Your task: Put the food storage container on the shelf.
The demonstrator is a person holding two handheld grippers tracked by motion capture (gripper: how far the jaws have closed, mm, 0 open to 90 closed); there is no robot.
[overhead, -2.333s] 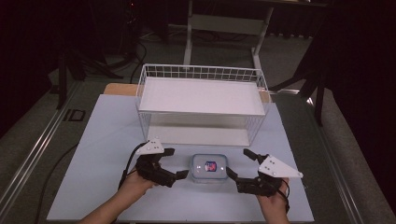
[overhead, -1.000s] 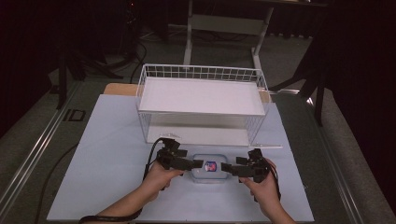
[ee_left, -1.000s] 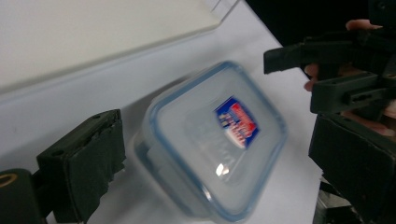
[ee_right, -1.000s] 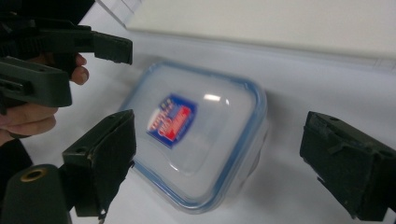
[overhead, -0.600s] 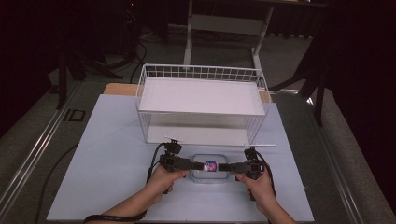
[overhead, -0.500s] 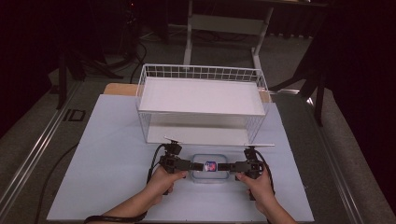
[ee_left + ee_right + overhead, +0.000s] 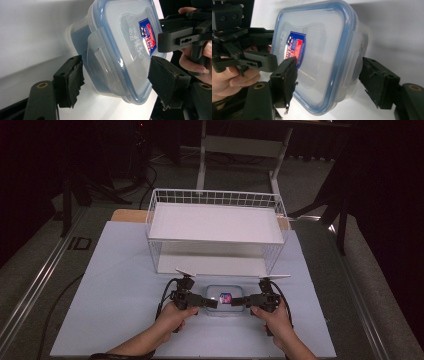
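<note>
The box (image 7: 224, 298) sat on the white board (image 7: 120, 285), near its front edge and just in front of the wire basket (image 7: 216, 231). It was a clear plastic box with a blue-rimmed lid (image 7: 125, 47) and a red-and-blue label (image 7: 225, 297) on top. It lay flat, lid up, with its long axis running left to right across the board, one short end toward each hand. A lid flap (image 7: 96, 56) hung down the short end nearest the left gripper.

The left gripper (image 7: 210, 303) came in from the left, lying level and pointing at the box's left end. In the left gripper view one pad (image 7: 72, 83) stood beside the box wall and the other pad (image 7: 162, 77) over the lid, with the box end between them. The jaws had just been closing, but I could not tell whether the pads pressed on the box.

The right gripper (image 7: 238, 301) mirrored it from the right. In the right gripper view one pad (image 7: 290, 75) lay against the lid by the label, the other pad (image 7: 372, 80) close beside the far wall. Those jaws had just been closing too, around the box's right end; firm contact was not clear.

Nothing lay between the grippers and the box. The basket's open front stood just behind it, raised on its shelf above the board. Beyond the board were dark floor and a table frame (image 7: 240, 145).
</note>
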